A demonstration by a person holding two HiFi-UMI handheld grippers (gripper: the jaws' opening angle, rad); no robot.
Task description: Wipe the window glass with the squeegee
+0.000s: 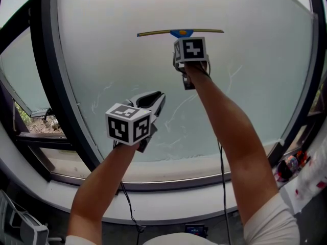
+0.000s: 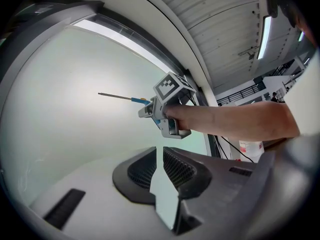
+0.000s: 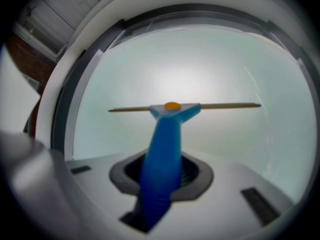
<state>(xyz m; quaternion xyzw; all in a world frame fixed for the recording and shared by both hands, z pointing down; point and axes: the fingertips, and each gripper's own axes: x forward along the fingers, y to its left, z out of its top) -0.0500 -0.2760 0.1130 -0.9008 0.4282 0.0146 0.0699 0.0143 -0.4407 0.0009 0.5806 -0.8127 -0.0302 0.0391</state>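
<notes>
Blue-handled squeegee (image 1: 180, 33) sits high on the window glass (image 1: 92, 45) in the head view, just beyond the right gripper (image 1: 183, 41). Its blade lies level across the pane. The left gripper (image 1: 159, 97) hangs lower against the glass. Left gripper view: its jaws are pressed together on nothing, facing the glass. Right gripper view: its jaws pinch the handle, which points straight at the glass, and the blade seems to touch it.
</notes>
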